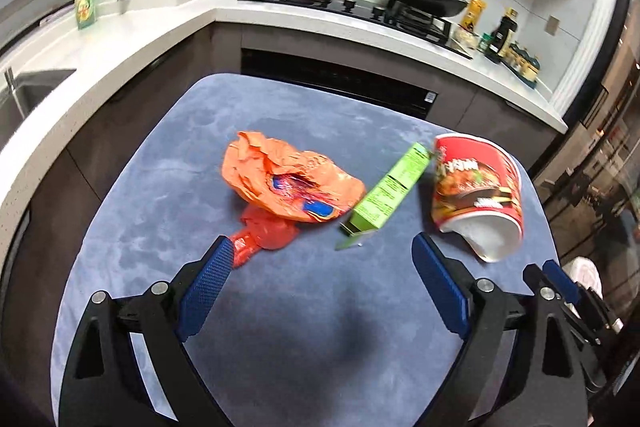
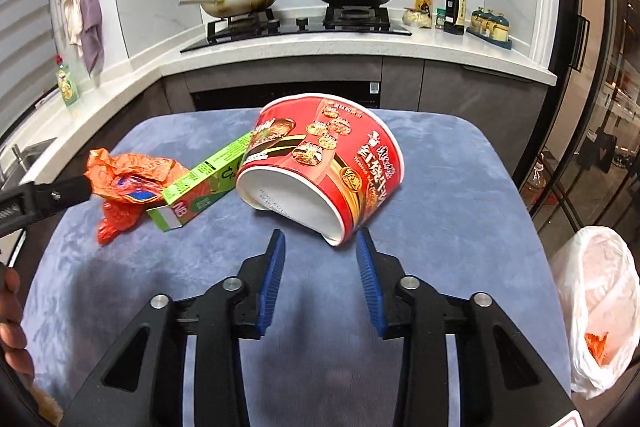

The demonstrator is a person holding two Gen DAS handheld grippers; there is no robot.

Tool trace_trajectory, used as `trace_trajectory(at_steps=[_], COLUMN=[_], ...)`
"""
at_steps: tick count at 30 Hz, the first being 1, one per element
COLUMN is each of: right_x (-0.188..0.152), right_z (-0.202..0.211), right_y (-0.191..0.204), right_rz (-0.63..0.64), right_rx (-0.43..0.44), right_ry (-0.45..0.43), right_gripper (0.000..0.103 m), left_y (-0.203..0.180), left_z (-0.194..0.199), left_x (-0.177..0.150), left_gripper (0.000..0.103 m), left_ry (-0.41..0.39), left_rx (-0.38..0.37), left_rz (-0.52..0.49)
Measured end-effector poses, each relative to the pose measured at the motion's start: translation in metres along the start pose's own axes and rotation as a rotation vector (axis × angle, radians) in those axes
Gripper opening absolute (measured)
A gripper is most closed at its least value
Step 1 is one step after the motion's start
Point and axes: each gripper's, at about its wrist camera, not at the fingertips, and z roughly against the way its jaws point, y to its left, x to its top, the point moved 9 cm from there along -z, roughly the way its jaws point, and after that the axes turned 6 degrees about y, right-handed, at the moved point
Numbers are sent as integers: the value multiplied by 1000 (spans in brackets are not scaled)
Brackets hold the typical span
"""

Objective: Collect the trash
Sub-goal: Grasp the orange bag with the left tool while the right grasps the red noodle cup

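Note:
Three pieces of trash lie on a blue-covered table point(image 1: 160, 219). A crumpled orange wrapper point(image 1: 288, 183) lies at the middle left, a green carton point(image 1: 386, 191) beside it, and a crushed red noodle cup point(image 1: 476, 195) on its side at the right. My left gripper point(image 1: 322, 247) is open and empty, just short of the wrapper and carton. My right gripper point(image 2: 320, 239) is open and empty, with its fingertips just short of the cup point(image 2: 320, 163). The carton point(image 2: 200, 183) and wrapper point(image 2: 128, 183) lie left of it. The left gripper point(image 2: 44, 199) shows at the left edge.
A white plastic bag point(image 2: 596, 307) with orange scraps inside hangs open past the table's point(image 2: 460, 207) right edge. A kitchen counter point(image 2: 360, 47) with a stove, two lidded pans and bottles runs behind the table. A sink point(image 1: 24, 95) is at the left.

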Motion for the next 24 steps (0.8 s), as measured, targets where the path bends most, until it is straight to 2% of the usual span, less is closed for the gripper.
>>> trace_trajectory(at_steps=[4, 11, 16, 20, 22, 23, 24], right_x=[6, 13, 19, 21, 21, 21, 21], right_z=[-17, -33, -40, -40, -39, -38, -35], right_y=[0, -2, -4, -6, -5, -5, -5], right_rz=[-3, 2, 6, 8, 12, 13, 12], right_rx=[-12, -37, -48, -50, -52, -53, -53], right_ry=[10, 4, -5, -15, -18, -18, -25], right_gripper=[26, 21, 11, 10, 9, 9, 9], left_y=[9, 15, 22, 24, 23, 23, 21], left_z=[-12, -32, -43, -52, -55, -56, -56], left_x=[7, 14, 25, 28, 28, 28, 27], left_gripper=[88, 88, 85, 66, 50, 39, 33], left_ry=[9, 30, 21, 31, 41, 43, 46], left_rx=[-2, -13, -2, 5, 10, 14, 10], left_rz=[24, 65, 76, 71, 60, 54, 46])
